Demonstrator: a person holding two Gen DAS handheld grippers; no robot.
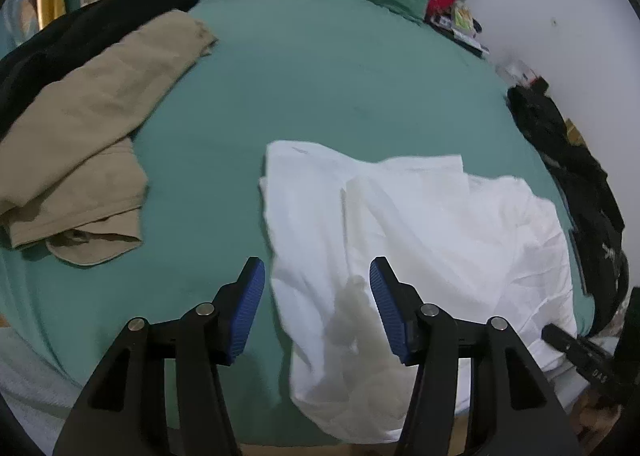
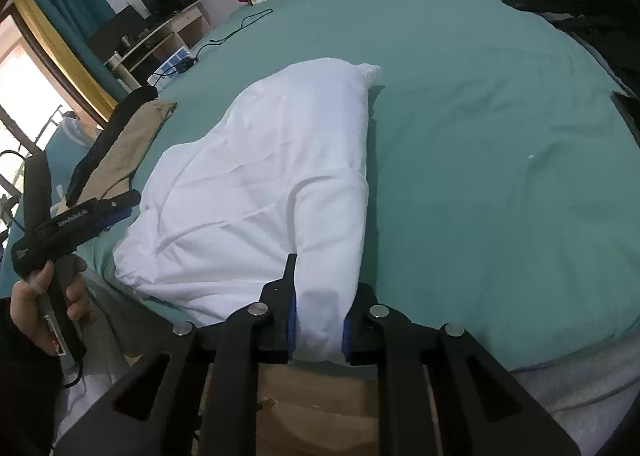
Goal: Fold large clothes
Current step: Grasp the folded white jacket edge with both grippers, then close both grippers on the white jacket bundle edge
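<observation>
In the left wrist view, the left claw [image 1: 317, 306] is seen nearest, at the bottom centre of the frame, spread wide and released, with nothing between its blue pads [image 1: 250, 306]. It is poised above the near left edge of the white garment [image 1: 400, 236], which lies crumpled on the green bed [image 1: 304, 88] in the lower right of the frame; contact with the cloth cannot be made out. A tan garment [image 1: 80, 144] is left at the middle left, well apart. Part of the right claw [image 1: 580, 352] is caught at the lower right edge.

In the right wrist view, the right claw [image 2: 319, 320] is clenched on a bunched corner of the white garment [image 2: 260, 184] at the bottom centre, at the bed's [image 2: 500, 136] near edge. The left claw [image 2: 116, 208] is held off the cloth at the middle left, gripped by the left hand [image 2: 44, 296].

The step in hand is judged to be securing the garment's near edge for spreading. A second grip by the left claw on the free near corner is called for next, so that the cloth can be drawn flat.
</observation>
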